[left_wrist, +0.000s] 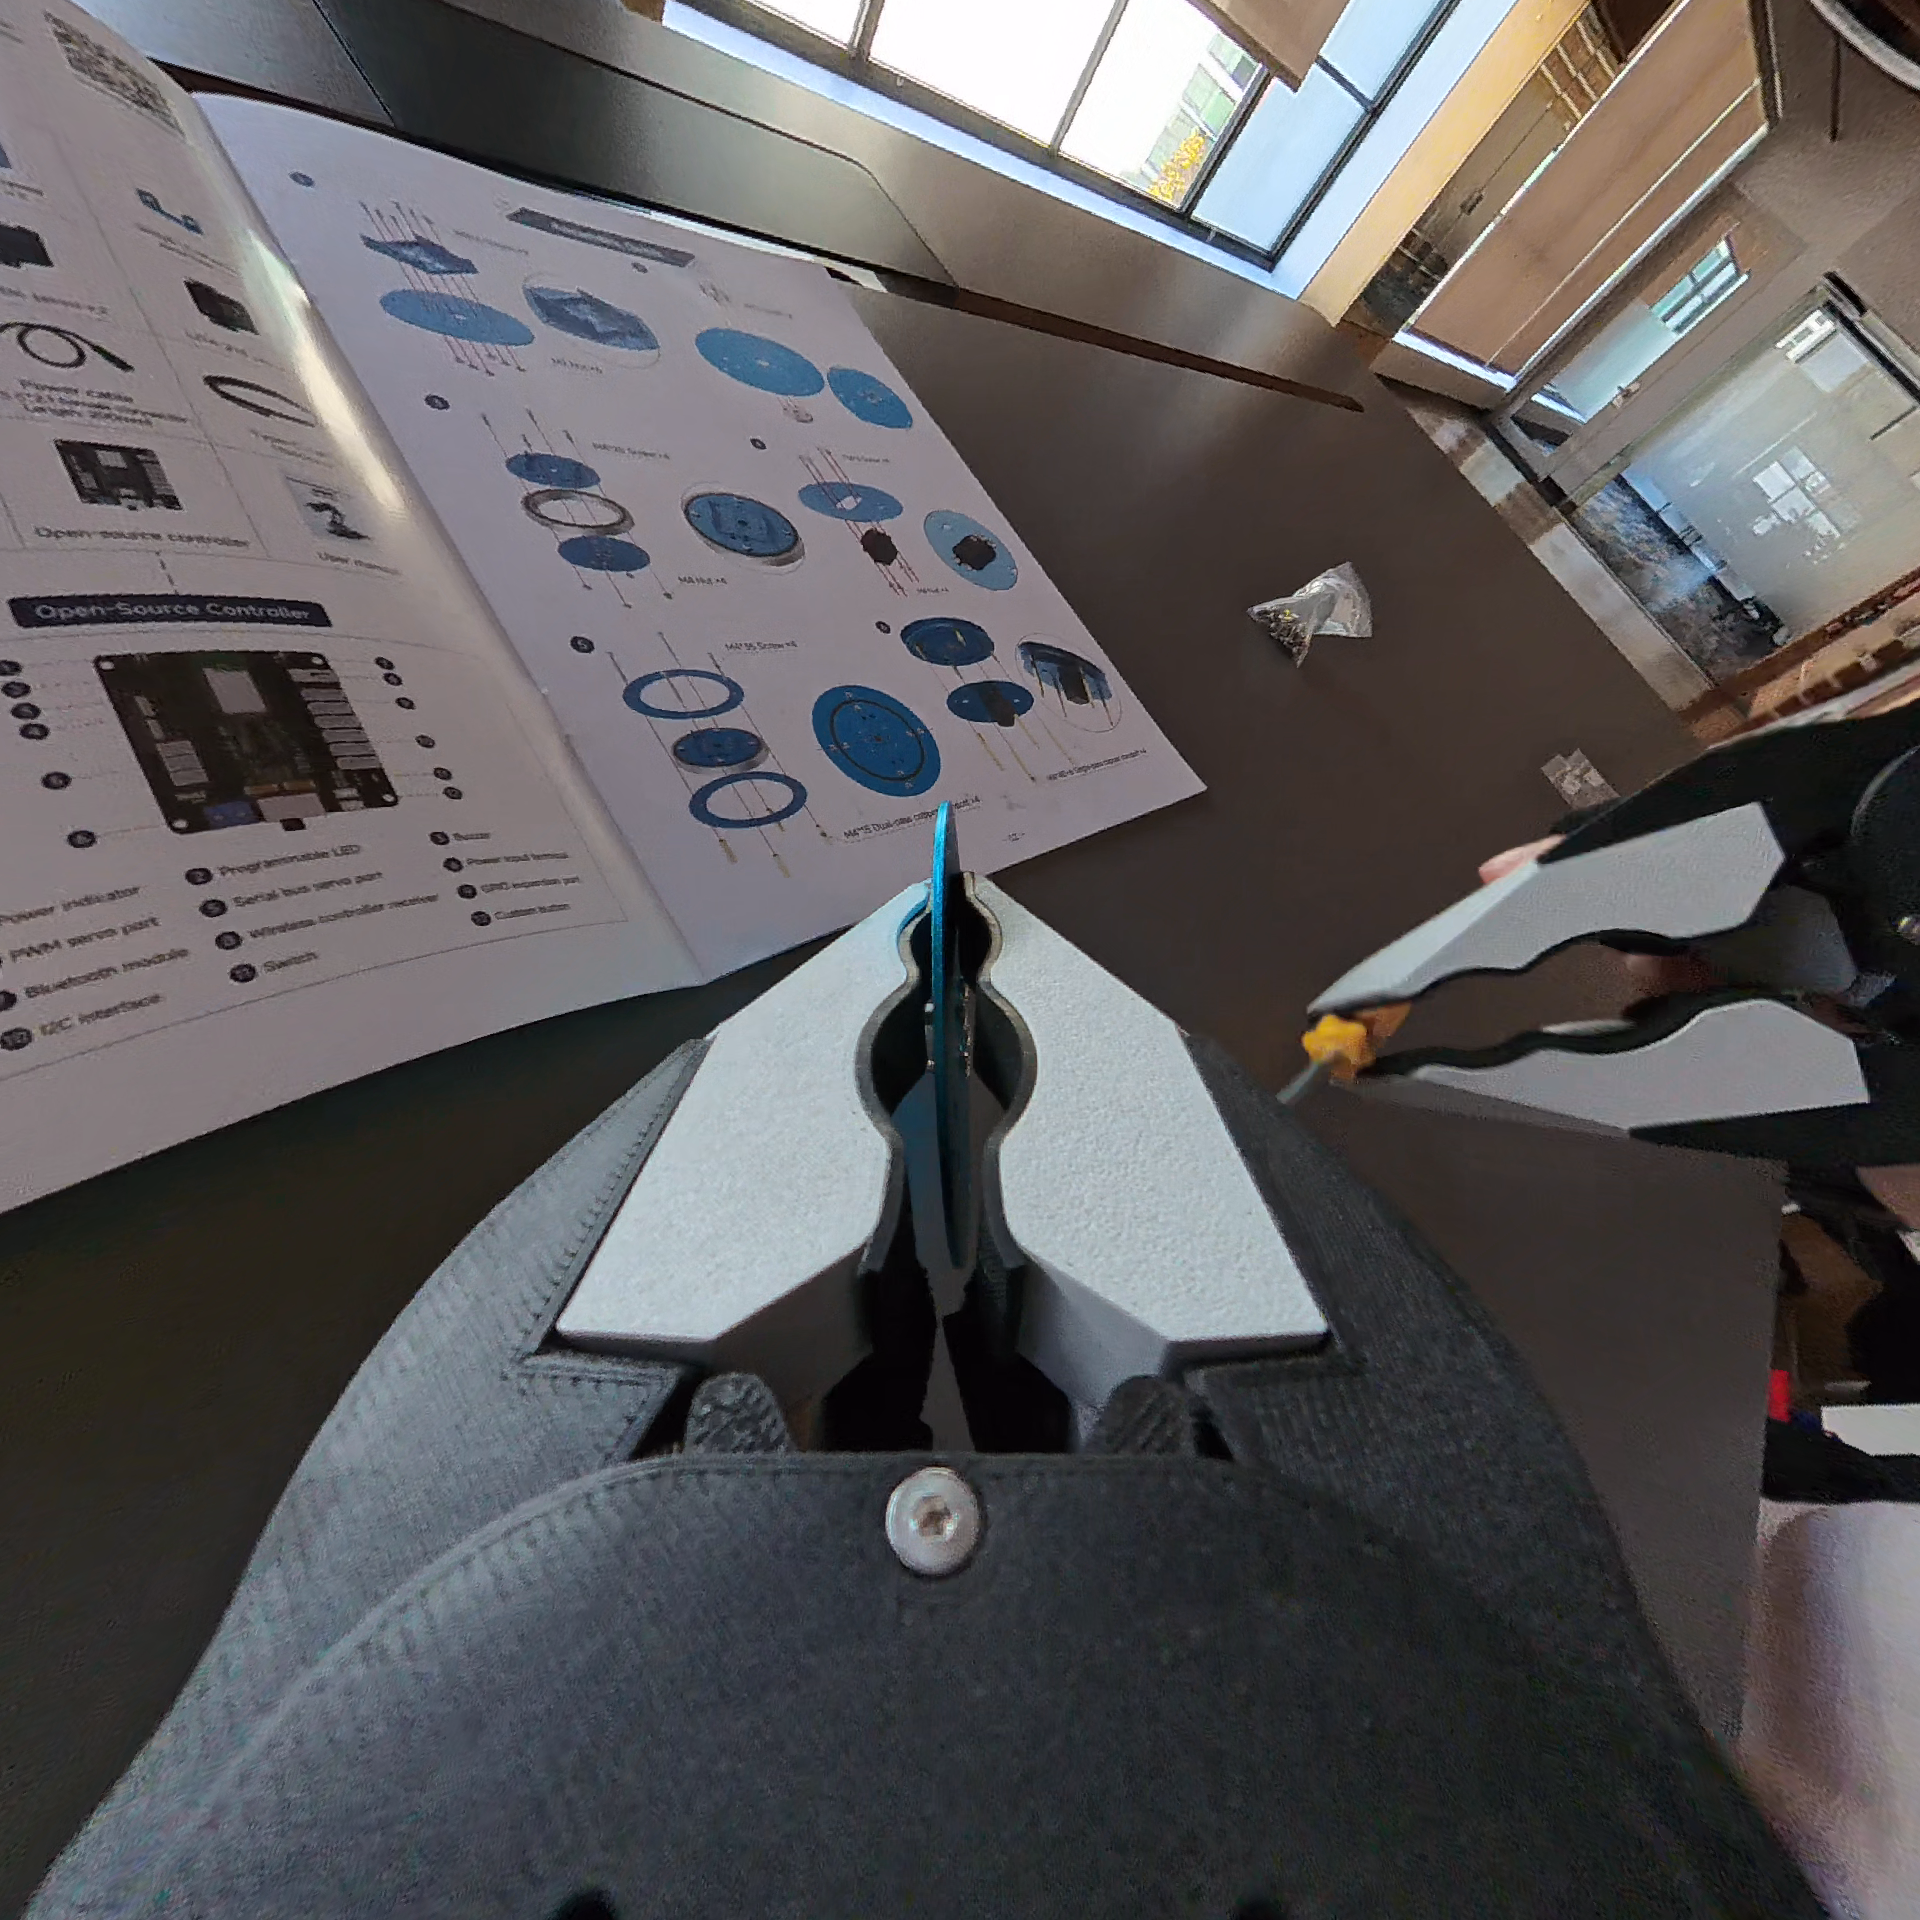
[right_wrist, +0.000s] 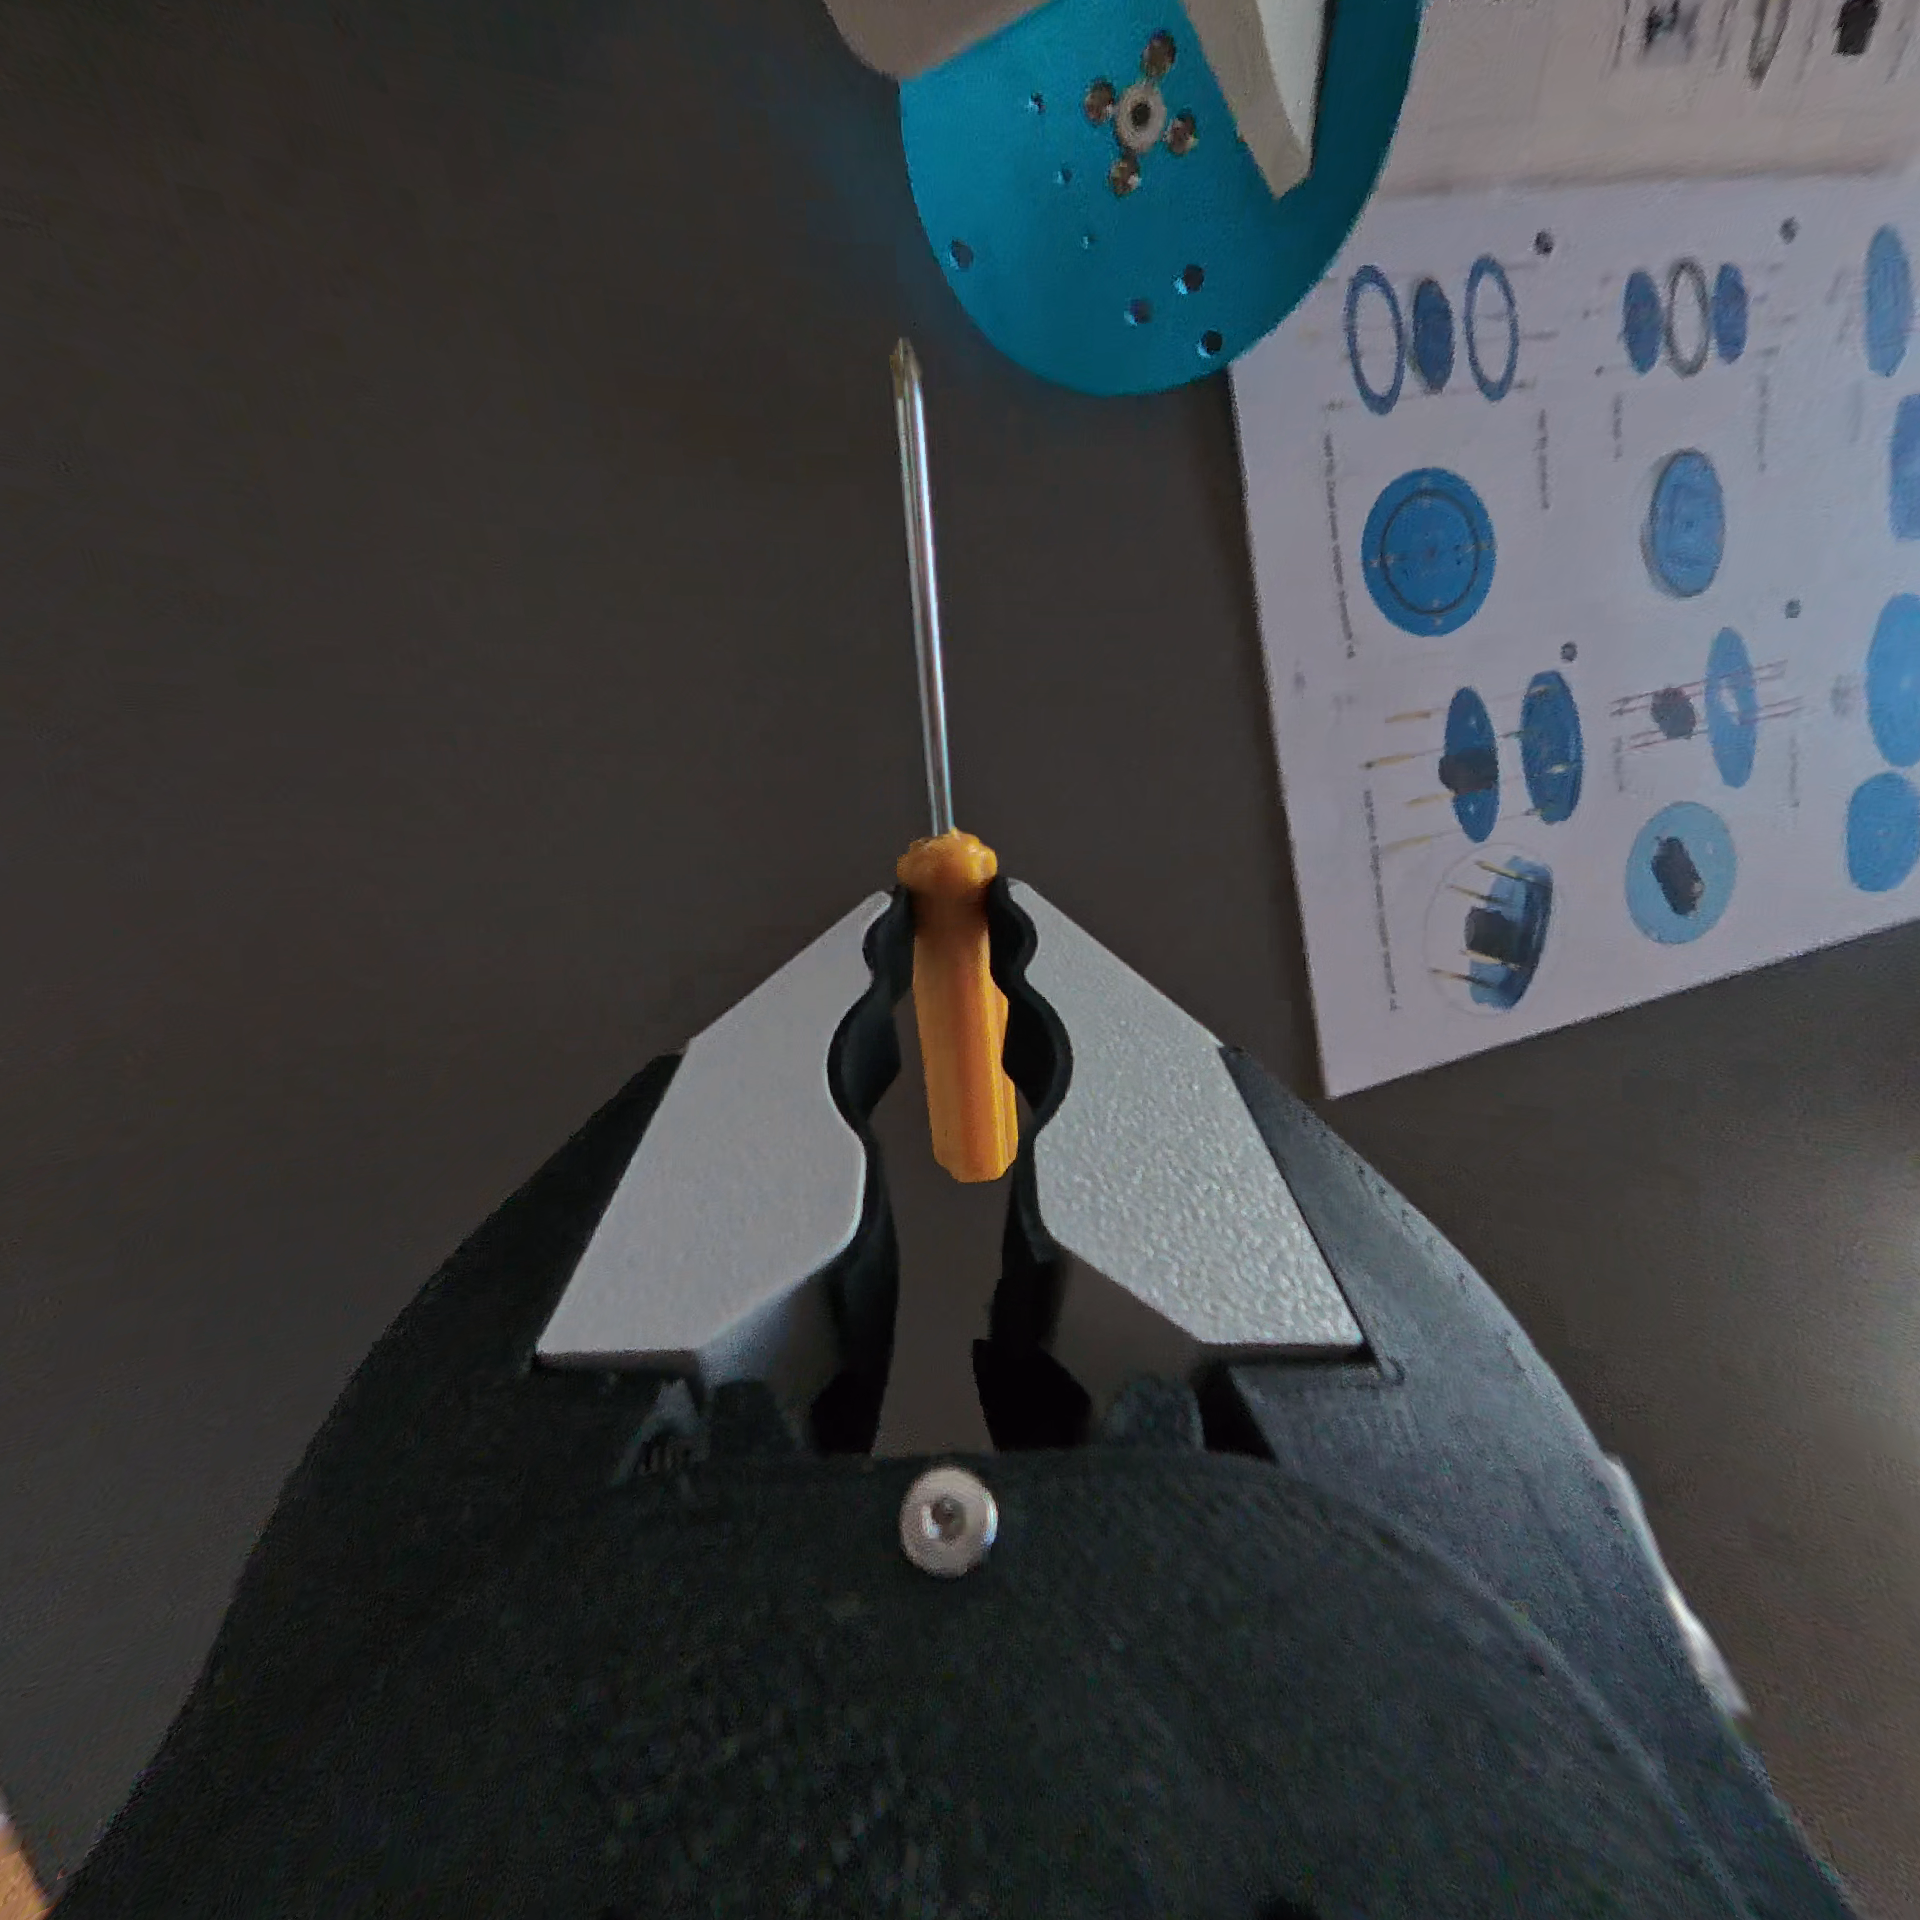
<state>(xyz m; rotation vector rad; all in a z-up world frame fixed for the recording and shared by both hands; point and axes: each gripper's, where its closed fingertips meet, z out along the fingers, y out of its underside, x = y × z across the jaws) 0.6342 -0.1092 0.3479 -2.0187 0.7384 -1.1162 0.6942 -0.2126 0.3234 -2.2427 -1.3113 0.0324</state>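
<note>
My left gripper (left_wrist: 948, 894) is shut on a round blue metal plate (left_wrist: 948, 1039), held edge-on above the dark table. In the right wrist view the plate (right_wrist: 1091, 239) shows its face with several holes and a central hub, clamped by the left gripper's fingers (right_wrist: 1262, 94). My right gripper (right_wrist: 951, 894) is shut on a small screwdriver with an orange handle (right_wrist: 966, 1039). Its thin metal shaft (right_wrist: 925, 592) points forward, and its tip lies just left of and below the plate's rim. In the left wrist view the right gripper (left_wrist: 1340, 1029) comes in from the right with the orange handle (left_wrist: 1340, 1039) in its tips.
An open instruction booklet (left_wrist: 416, 582) with blue part diagrams lies on the dark table (left_wrist: 1351, 883), left of the grippers; it also shows in the right wrist view (right_wrist: 1558, 675). A small clear bag of hardware (left_wrist: 1311, 613) lies farther back on the right. Windows and shelving lie beyond the table. One gripper's finger ends stand about 12 centimeters off the other's.
</note>
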